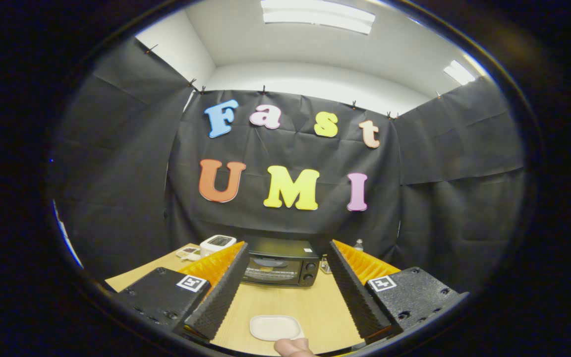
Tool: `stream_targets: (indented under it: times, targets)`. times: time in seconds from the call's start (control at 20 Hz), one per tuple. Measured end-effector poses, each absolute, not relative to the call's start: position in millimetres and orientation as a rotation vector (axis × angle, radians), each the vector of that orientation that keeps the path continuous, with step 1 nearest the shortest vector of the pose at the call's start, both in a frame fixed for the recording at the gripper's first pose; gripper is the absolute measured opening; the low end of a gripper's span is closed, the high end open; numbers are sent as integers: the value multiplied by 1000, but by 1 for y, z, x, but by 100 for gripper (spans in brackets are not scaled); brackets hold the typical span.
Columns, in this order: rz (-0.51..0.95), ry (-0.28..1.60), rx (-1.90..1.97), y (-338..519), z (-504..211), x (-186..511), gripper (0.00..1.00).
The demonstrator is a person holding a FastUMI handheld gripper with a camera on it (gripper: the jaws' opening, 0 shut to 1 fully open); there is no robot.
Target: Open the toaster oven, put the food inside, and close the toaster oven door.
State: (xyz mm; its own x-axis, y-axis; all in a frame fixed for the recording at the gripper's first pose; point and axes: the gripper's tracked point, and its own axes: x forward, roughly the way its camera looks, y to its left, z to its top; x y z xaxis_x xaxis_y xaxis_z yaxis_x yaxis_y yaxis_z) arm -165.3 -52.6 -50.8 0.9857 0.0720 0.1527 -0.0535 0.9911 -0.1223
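Observation:
A black toaster oven [280,267] stands at the far side of the wooden table [285,302], its glass door closed, seen beyond and between my fingers. My gripper [285,255] is open, with nothing between its fingers [218,297]. A small white plate [275,327] lies on the table between the fingers, closer to me than the oven; it looks empty. A person's fingertip [293,347] touches the table just in front of the plate.
A white toaster [217,243] and a small packet [188,253] sit at the back left of the table. A small bottle [359,244] and a glass item [324,265] stand right of the oven. Black cloth walls close the booth.

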Motion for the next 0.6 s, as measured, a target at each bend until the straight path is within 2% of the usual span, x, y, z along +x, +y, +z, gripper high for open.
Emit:
stream_targets:
  times: [0.35, 0.6]
  targets:
    - [60, -164, -89, -55, -50, -169, 100]
    - [114, -119, -37, -48, -70, -162, 100]
